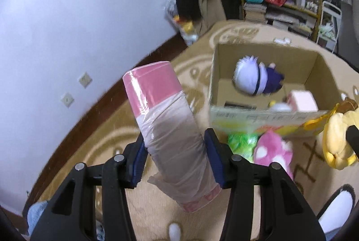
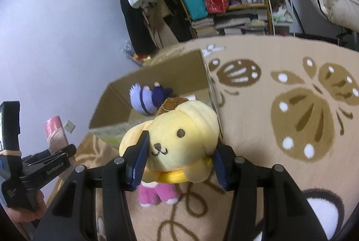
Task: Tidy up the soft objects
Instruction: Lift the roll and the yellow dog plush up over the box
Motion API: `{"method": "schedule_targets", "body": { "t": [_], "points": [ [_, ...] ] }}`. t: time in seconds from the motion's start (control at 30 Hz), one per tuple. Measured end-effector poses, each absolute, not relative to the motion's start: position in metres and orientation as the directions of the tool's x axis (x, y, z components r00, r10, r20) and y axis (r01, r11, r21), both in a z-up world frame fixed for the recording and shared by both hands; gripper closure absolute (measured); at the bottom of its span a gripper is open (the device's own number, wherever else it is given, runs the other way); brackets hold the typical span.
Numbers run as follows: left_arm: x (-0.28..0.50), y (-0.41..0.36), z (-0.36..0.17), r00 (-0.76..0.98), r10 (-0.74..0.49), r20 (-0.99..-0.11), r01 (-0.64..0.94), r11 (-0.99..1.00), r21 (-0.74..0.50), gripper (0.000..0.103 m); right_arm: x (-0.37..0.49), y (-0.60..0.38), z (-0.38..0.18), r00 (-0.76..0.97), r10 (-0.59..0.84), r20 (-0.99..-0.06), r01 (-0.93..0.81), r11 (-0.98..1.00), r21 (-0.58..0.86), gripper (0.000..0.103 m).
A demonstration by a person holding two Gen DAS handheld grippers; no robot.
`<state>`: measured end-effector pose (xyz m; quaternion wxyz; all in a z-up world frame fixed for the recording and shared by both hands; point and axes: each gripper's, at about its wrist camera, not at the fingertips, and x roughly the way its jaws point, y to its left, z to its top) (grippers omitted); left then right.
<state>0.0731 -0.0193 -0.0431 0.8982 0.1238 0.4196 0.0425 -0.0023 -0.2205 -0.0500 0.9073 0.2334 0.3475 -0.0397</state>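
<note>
Gripping a pink roll [image 1: 166, 120] in the left tongs [image 1: 175, 151] and a yellow plush dog [image 2: 179, 140] in the right tongs [image 2: 179, 155], both closed snugly, a person holds them above the rug near the box [image 1: 258, 111], apparently for packing.
</note>
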Motion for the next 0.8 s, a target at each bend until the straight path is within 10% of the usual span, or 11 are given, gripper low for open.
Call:
{"method": "schedule_targets", "body": {
  "t": [0.8],
  "points": [
    [0.109,-0.071,-0.010,0.808,-0.059,-0.586,0.224,0.951,0.212,0.055,0.031,-0.219,0.004,0.886,0.060,-0.459,0.132,0.918,0.373,0.046]
  ]
}}
